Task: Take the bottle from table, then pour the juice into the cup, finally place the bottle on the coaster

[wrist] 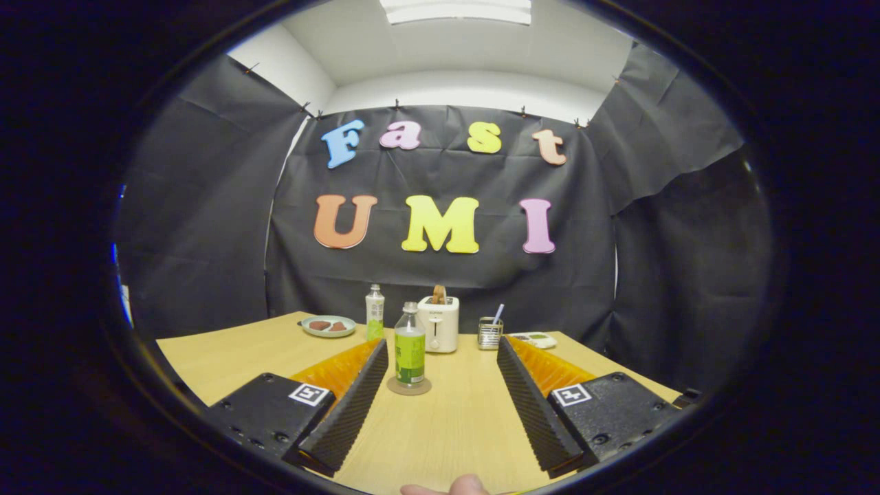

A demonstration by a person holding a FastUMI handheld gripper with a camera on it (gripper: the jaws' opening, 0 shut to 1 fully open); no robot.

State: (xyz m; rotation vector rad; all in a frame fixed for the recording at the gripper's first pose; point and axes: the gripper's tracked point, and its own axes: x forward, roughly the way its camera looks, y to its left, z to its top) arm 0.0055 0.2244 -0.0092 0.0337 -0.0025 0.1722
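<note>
Toward the far left corner of the desk point(447, 426) sits a plate point(328, 326) of brown pieces, and just right of it stands a pale bottle point(375, 313) with a green band, which looks enough like the task's one to be taken for it by mistake. The task's bottle point(410, 350), clear with a green label, stands upright on the round coaster point(397, 389) near the middle of the desk, which is where the task wants it to end. It is tall and narrow on a small disc, and it sits much closer to the left finger point(350, 405) than to the right finger point(533, 399). Any sideways drift or off-centre closing would likely have the left finger strike it, pushing it off the coaster or tipping it. Its fill level cannot be told. Along the far edge beyond it are a white toaster point(440, 326) holding a slice, a small clear container point(489, 333) with a stick in it that may be the cup, and a flat white device point(535, 339). The gripper point(441, 344) is spread wide, its 2 fingers well apart, holding and touching nothing. A fingertip point(460, 487) shows at the desk's near edge.
</note>
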